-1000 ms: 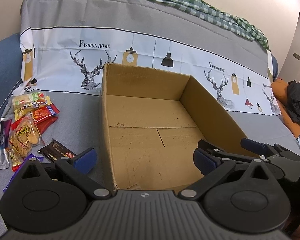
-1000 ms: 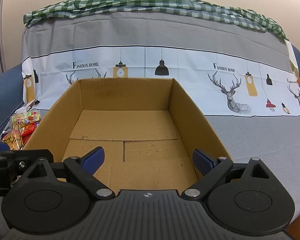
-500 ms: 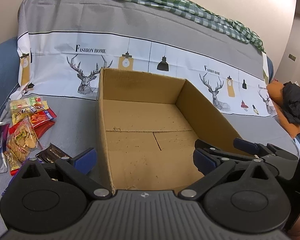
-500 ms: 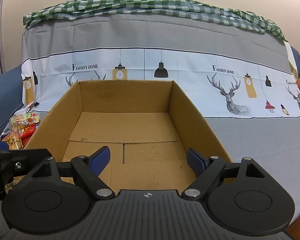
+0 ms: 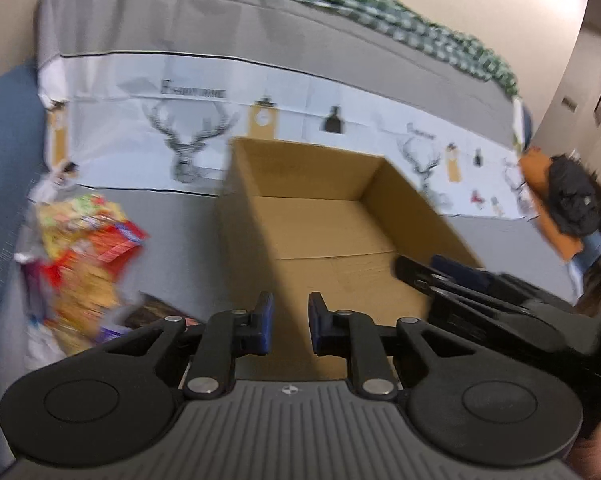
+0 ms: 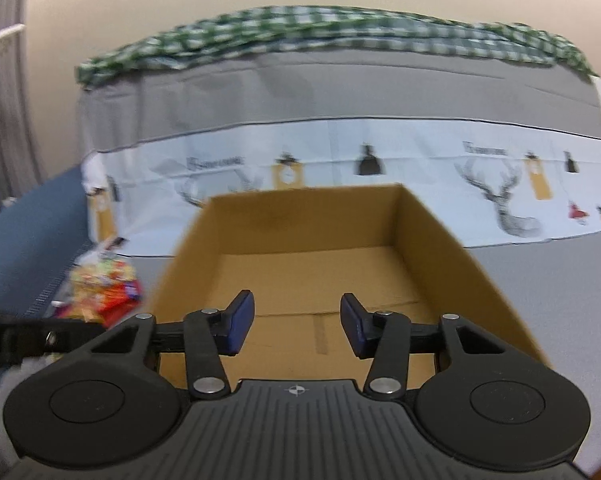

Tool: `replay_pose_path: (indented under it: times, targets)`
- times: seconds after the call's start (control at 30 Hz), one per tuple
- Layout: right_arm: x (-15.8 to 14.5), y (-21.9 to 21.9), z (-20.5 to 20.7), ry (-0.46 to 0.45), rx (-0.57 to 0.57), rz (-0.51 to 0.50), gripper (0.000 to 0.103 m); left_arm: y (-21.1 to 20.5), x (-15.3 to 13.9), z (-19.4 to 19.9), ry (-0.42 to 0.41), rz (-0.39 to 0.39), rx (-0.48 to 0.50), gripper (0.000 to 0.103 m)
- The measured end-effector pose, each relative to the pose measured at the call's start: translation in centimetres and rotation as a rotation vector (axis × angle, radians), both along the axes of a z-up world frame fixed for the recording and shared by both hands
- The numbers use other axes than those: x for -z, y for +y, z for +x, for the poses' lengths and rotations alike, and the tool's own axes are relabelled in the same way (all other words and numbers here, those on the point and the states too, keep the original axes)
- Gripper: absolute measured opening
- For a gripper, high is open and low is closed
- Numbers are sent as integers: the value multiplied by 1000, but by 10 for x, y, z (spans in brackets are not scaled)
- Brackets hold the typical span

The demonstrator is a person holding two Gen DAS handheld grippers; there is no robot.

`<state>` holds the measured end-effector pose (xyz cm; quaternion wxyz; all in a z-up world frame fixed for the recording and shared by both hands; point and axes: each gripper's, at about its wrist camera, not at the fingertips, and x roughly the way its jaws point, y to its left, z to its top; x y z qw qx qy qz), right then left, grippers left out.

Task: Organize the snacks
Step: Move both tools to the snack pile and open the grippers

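Note:
An open cardboard box (image 5: 340, 240) (image 6: 320, 252) with nothing in it lies on a grey sofa cover. A blurred heap of colourful snack packets (image 5: 84, 248) (image 6: 104, 288) lies left of the box. My left gripper (image 5: 289, 326) hovers over the box's near left corner; its jaws are closing, with a narrow gap and nothing between them. My right gripper (image 6: 297, 322) hangs above the box's near edge, jaws closing too, still well apart and with nothing between them. It also shows at the right of the left wrist view, as the right gripper (image 5: 452, 276).
The sofa back (image 6: 340, 92) carries a grey cover with a white deer-print band and a green checked cloth (image 6: 340, 28) on top. A blue armrest (image 5: 4, 152) rises on the left. An orange cushion with a dark garment (image 5: 568, 200) sits at the far right.
Both grippers' jaws have narrowed, the left far more than the right. Both views have shifted and blurred, and the snack heap now sits closer to the left gripper.

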<state>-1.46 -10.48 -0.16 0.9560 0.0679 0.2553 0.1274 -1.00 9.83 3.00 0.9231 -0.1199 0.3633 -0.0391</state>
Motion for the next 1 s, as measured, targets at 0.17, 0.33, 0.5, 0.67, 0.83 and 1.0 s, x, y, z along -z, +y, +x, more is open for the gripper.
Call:
replay_pose_path:
  times: [0.17,0.33,0.5,0.67,0.83,1.0]
  targets:
    - [-14,44,-17,-29,-102,16,61,76,15,-3,41,18,-58,21]
    - [-15,91,-31,-65,-220,4,64,141,39,-6,141,-238,-211,22]
    - [3,136,-44,-75,-348,-57,67,159,52,-3,226,-279,-268,22]
    - [28,179,-52,-45,-470,-149,76,153,70,8,318,-178,-233,25]
    - [60,204,-48,27,-513,-237,85,157,85,14,352,-170,-235,34]
    - [73,215,-38,112,-519,-258,90,154,93,20,387,-157,-219,39]
